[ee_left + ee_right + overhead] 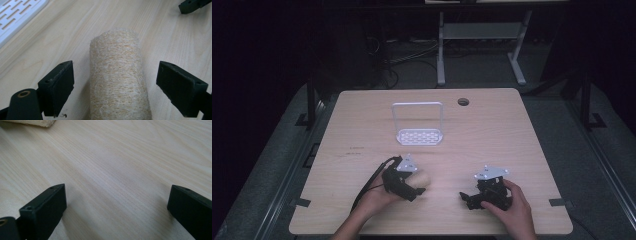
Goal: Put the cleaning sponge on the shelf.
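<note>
Straddling loofah (pixel 117 75), left gripper (pixel 117 90) seen spread wide, gap left on both sides, pads (pixel 60 87) not touching; nothing gripped. Loofah laid flat on table (pixel 162 45), near front edge, left of centre; pale fibrous cylinder, long axis run along gripper's line of sight, far end pointed away from it. Right gripper (pixel 115 212) also held wide open, empty, low over bare wood, well apart from loofah. White rack (pixel 418 125) stood upright mid-table, beyond loofah.

Lab or test room: bare wooden table (pixel 362 125), loose floor cables (pixel 412 55), metal desk frame (pixel 441 50).
</note>
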### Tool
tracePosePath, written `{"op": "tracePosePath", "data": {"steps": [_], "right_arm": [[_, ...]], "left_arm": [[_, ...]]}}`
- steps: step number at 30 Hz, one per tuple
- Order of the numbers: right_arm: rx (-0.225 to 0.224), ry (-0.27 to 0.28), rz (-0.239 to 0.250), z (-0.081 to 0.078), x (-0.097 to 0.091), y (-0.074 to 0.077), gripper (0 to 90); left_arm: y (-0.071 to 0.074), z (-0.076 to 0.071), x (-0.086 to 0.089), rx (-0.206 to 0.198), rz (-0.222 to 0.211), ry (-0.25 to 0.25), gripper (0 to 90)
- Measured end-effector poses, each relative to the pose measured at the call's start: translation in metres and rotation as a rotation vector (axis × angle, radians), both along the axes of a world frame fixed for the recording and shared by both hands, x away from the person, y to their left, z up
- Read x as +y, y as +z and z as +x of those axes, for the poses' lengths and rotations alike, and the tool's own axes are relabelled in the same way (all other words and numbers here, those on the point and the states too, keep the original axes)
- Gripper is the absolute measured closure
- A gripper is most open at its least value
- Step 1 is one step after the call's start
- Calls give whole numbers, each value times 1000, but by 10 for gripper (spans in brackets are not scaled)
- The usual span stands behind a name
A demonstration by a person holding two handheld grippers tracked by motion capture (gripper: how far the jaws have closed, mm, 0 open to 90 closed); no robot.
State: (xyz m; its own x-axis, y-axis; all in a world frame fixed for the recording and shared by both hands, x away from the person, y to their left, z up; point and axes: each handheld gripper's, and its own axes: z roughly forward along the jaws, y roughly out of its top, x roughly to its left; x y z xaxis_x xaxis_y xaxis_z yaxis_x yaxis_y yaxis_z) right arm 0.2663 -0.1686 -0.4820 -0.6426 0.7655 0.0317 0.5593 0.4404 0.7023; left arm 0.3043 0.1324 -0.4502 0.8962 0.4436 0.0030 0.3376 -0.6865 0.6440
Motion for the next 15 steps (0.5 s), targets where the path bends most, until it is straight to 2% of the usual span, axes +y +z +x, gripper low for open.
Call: {"op": "tracePosePath", "data": {"steps": [7, 9, 15], "right_arm": [[0, 0, 0, 0, 0, 0, 18], [0, 0, 0, 0, 0, 0, 19], [0, 0, 0, 0, 0, 0, 18]], "left_arm": [[-3, 0, -3, 7, 16, -6, 143], [-5, 0, -6, 8, 32, -13, 144], [-6, 0, -7, 8, 37, -11, 183]]}}
